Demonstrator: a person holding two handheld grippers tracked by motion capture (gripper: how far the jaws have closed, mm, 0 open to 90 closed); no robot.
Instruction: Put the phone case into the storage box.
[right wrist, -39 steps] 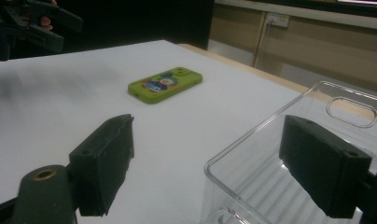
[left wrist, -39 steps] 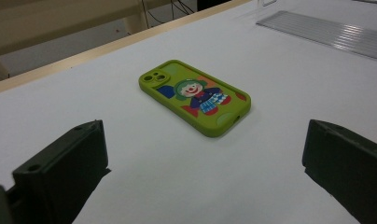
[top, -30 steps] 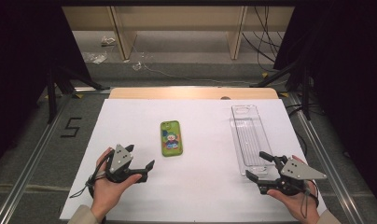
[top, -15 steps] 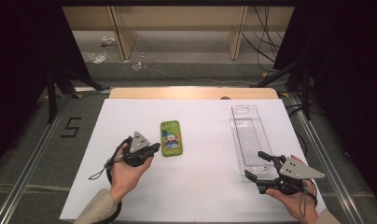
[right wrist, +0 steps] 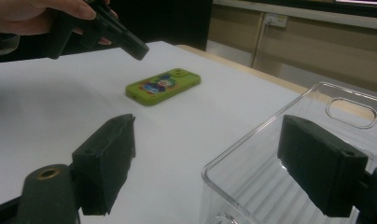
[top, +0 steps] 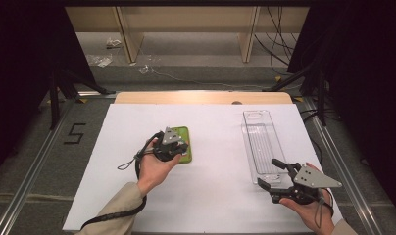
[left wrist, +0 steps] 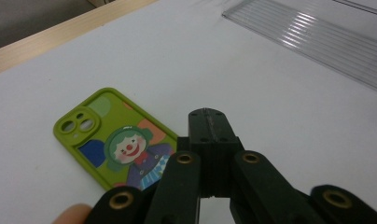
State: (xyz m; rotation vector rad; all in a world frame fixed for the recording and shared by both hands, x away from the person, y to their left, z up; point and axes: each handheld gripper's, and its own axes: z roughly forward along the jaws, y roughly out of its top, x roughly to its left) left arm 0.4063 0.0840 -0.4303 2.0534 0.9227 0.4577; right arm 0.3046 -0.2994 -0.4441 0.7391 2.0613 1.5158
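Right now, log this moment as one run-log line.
left gripper: shut, above phone case | right gripper: open, at clear tray near end | case: flat on table

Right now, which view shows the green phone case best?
The left gripper view: the green phone case is close, its clown print and camera cutouts sharp, though the shut left gripper hides its near end. The right gripper view shows it whole but small and side-on. In the high view it is half covered.
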